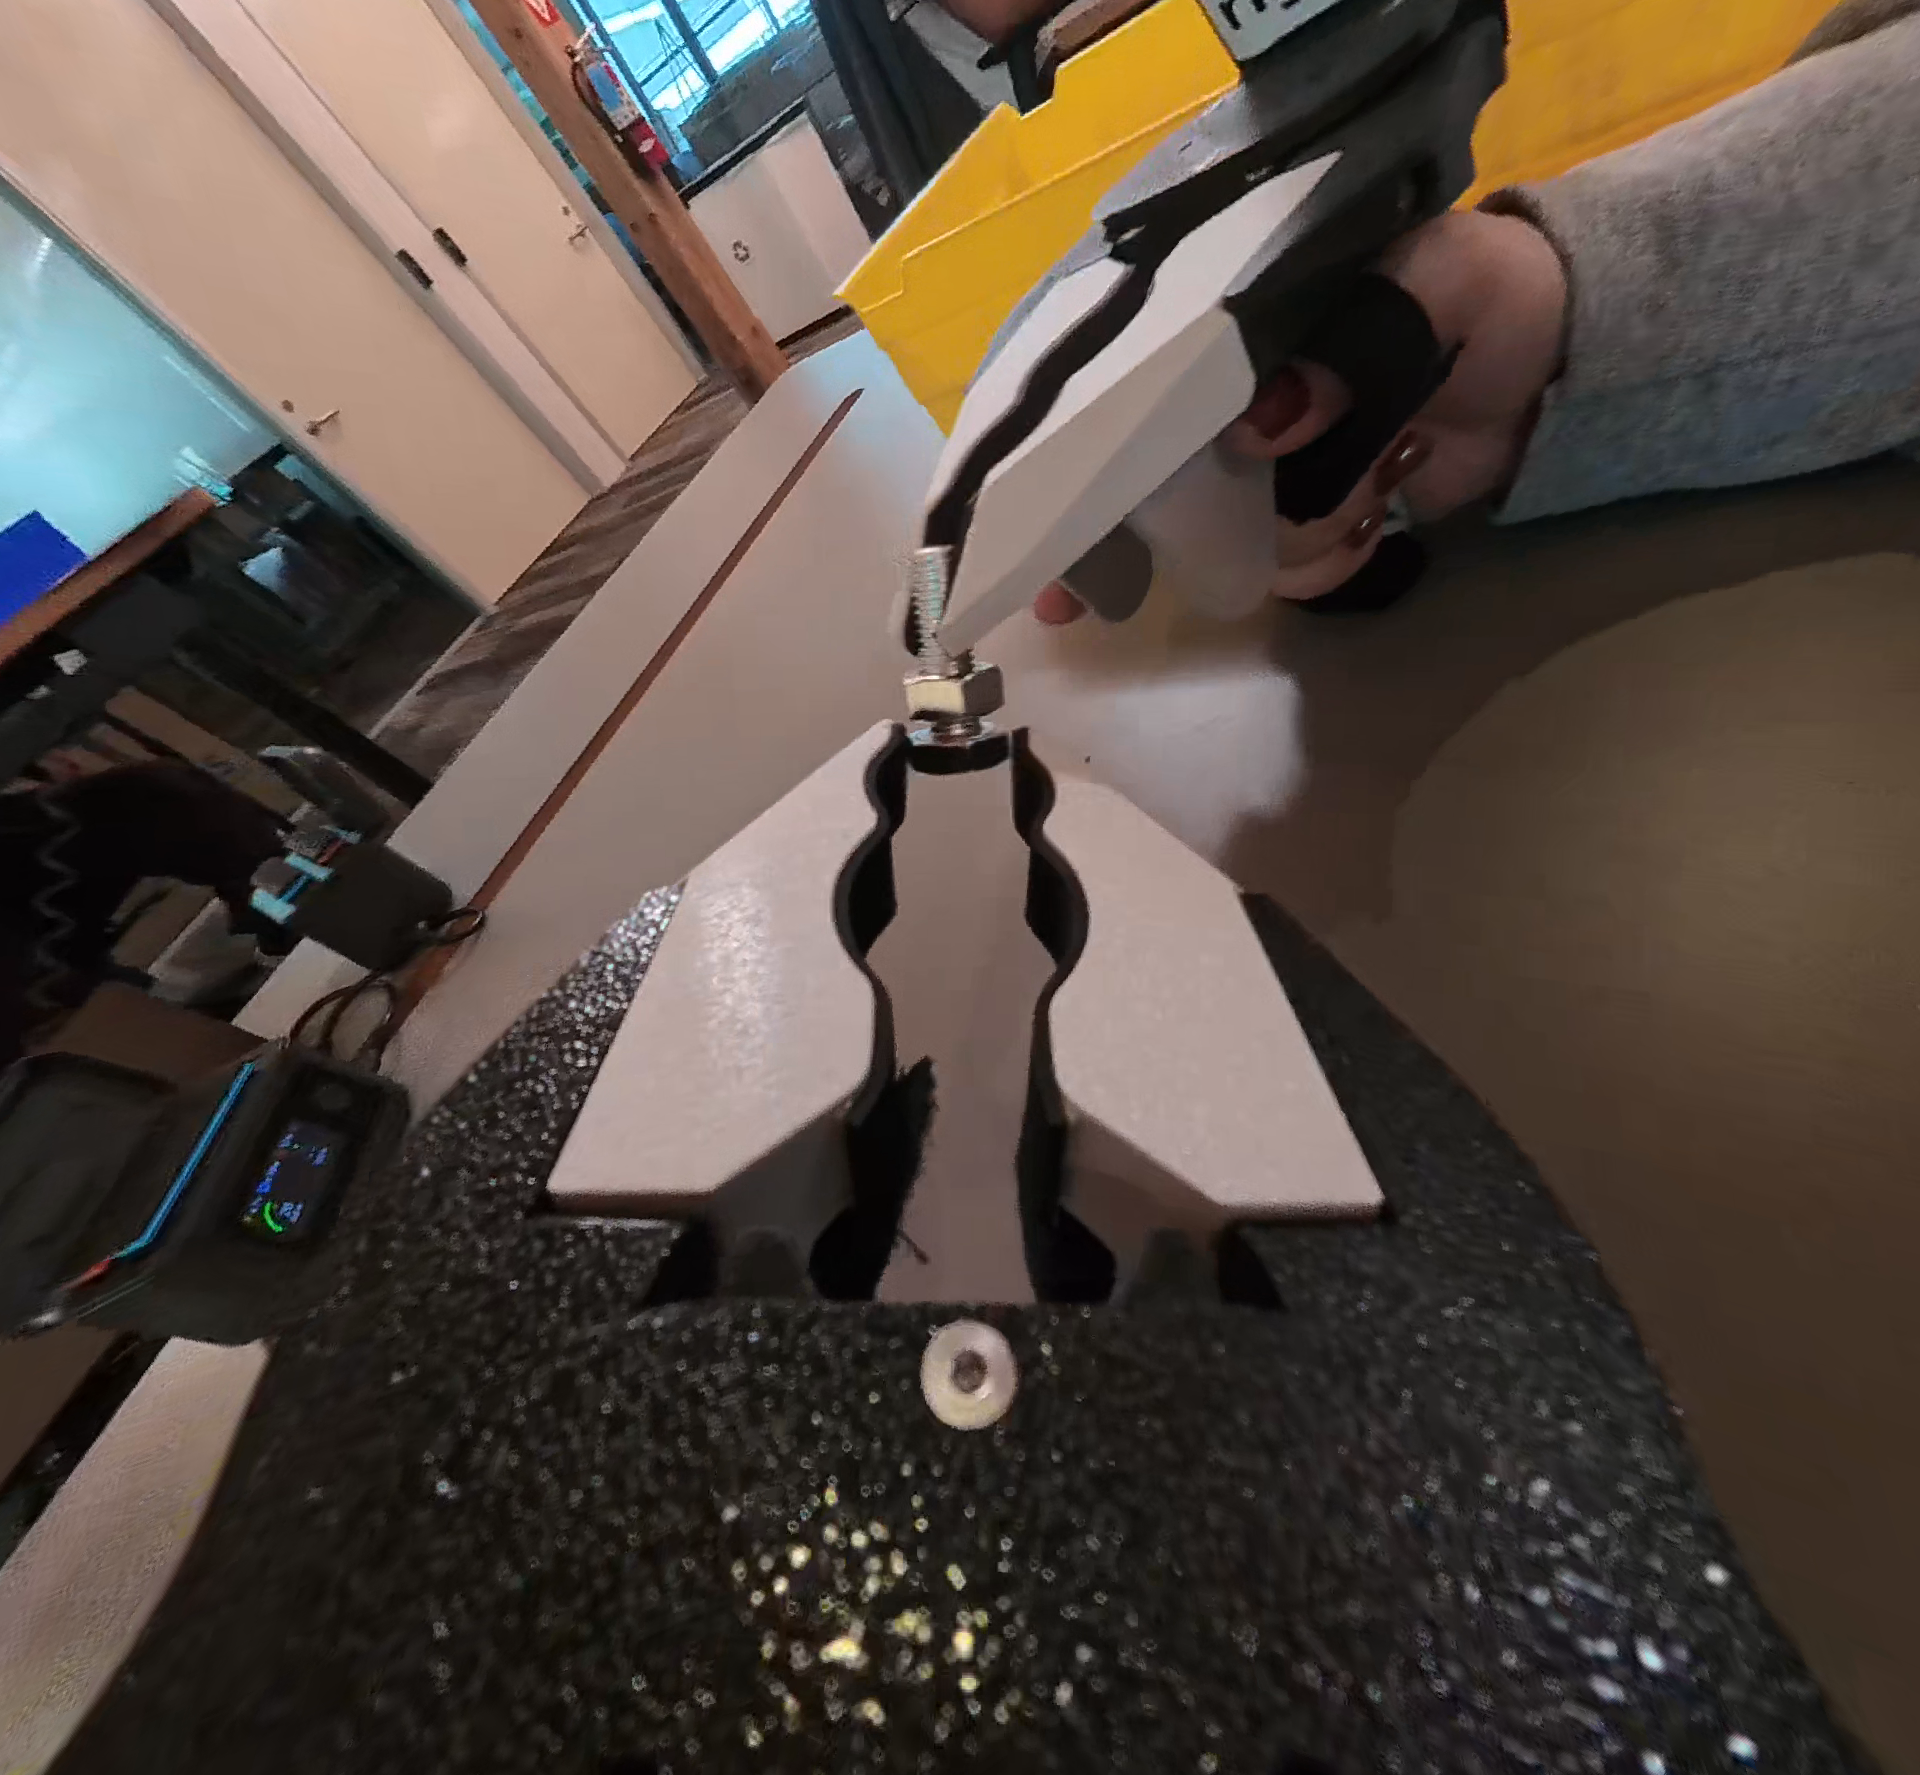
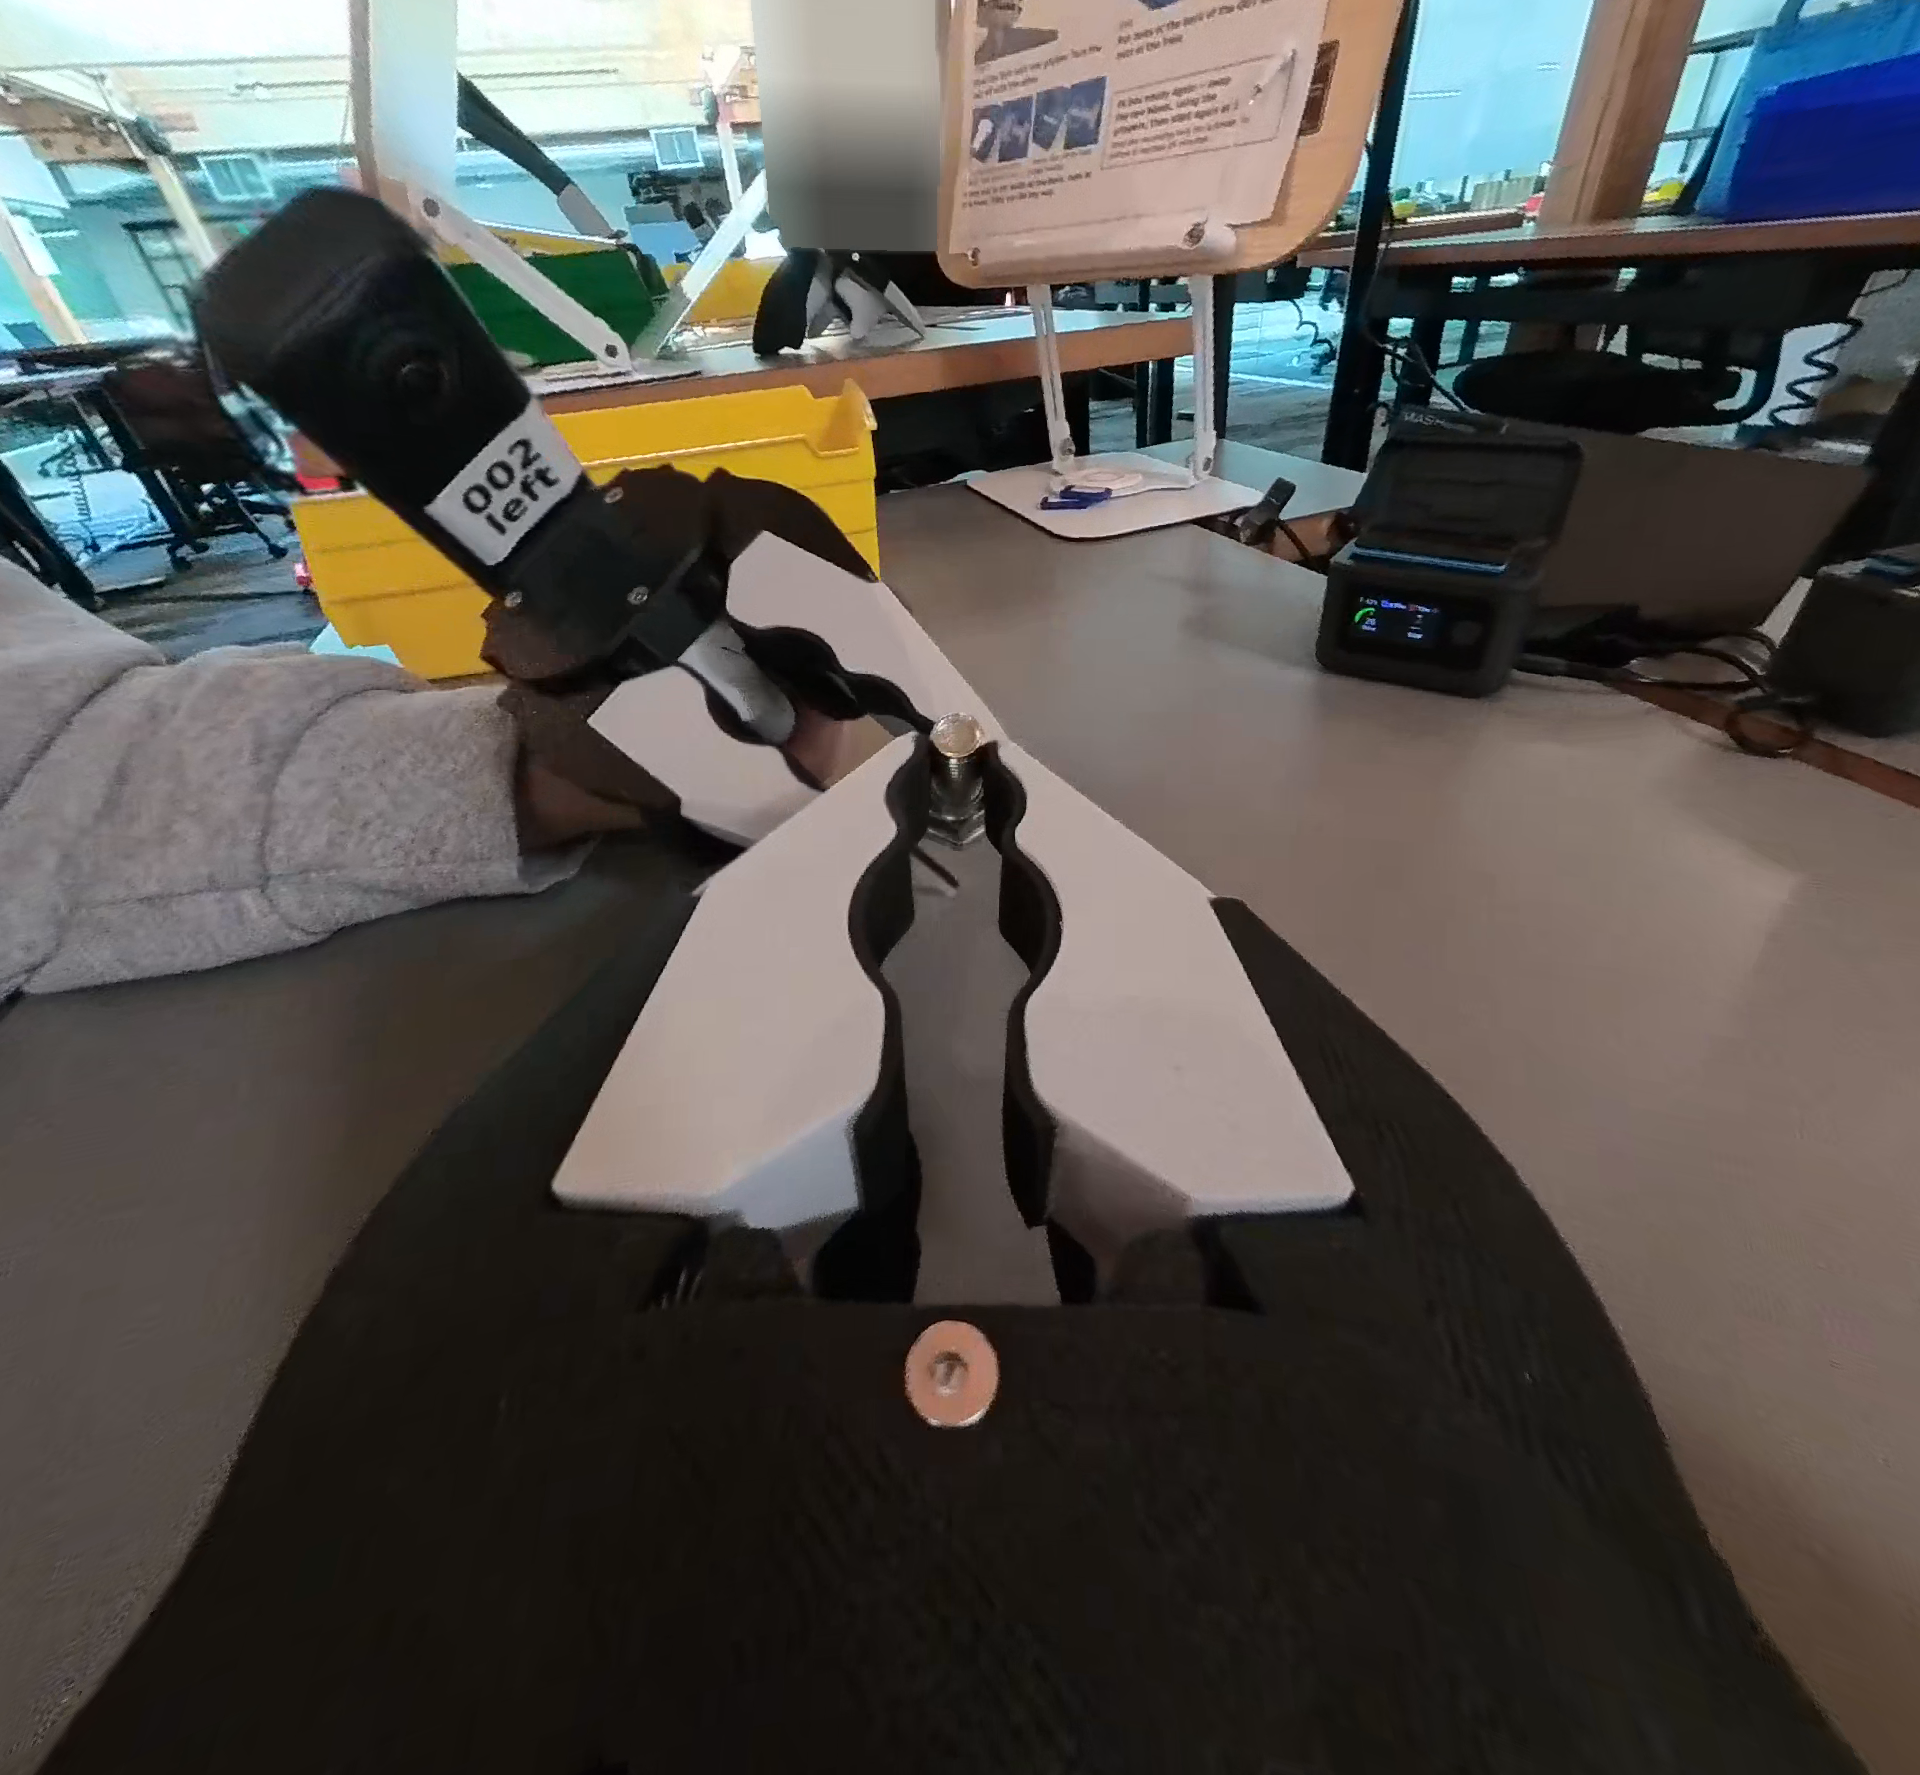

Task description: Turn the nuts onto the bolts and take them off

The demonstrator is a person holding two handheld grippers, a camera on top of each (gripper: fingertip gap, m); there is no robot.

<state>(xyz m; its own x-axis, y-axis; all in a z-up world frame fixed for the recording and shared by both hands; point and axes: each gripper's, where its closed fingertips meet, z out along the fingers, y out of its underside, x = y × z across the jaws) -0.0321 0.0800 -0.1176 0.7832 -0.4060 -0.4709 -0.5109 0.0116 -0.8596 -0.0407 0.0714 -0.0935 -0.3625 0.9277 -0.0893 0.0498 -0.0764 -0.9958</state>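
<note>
Left wrist view: left claw [image 1: 961,751] clamps the bolt [image 1: 928,605] head, largely hidden between its tips; nut [image 1: 953,687] sits just above. Right claw [image 1: 940,582] clamps the threaded end.

Right wrist view: right claw [image 2: 958,780] covers the threads; nut [image 2: 958,806] partly hidden, above the worktop [image 2: 1351,842].

The bolt [image 1: 928,598] and nut [image 1: 953,689] are silver. Both grippers have white fingers [image 1: 764,998] on speckled black bodies. The bin [image 1: 1023,213] is yellow.

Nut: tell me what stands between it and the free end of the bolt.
The right tongs do. They are clamped on the thread of the bolt just above the nut, in its way off. The left tongs hold the bolt's head below.
</note>
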